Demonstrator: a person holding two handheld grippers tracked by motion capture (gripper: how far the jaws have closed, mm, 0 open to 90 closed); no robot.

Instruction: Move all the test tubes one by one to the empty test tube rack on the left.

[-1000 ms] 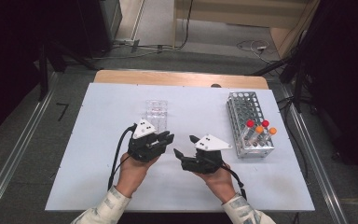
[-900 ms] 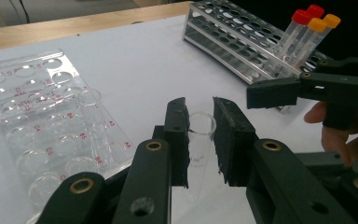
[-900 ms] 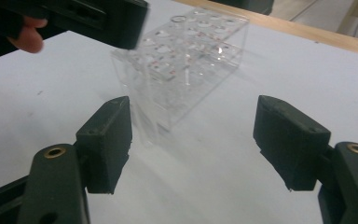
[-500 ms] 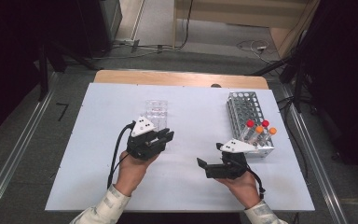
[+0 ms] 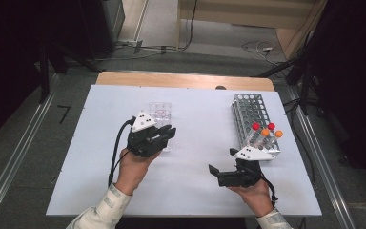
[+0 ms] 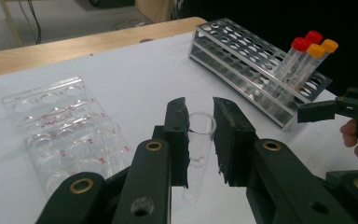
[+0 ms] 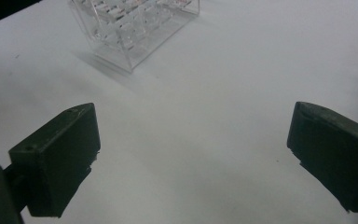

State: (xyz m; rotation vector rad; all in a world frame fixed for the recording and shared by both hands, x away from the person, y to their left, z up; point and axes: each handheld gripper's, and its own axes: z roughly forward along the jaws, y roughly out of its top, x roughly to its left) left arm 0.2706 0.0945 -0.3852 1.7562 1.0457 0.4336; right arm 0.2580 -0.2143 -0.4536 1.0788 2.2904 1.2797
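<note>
Between left gripper (image 6: 200, 135) pads: tube (image 6: 196, 149).

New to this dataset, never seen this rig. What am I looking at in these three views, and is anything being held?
No robot here: a person holds a hand-operated two-jaw gripper in each hand. The high view looks down on the white table from the person's side. The other two pictures come from cameras riding on each gripper, looking along its black jaws.

On the table: a clear plastic rack and a metal tube rack holding four capped tubes, two red and two orange.

The left gripper is shut on an uncapped clear tube, upright between its pads. The right gripper holds nothing; its jaws have just been opening and stand wide over bare table, near the metal rack.
</note>
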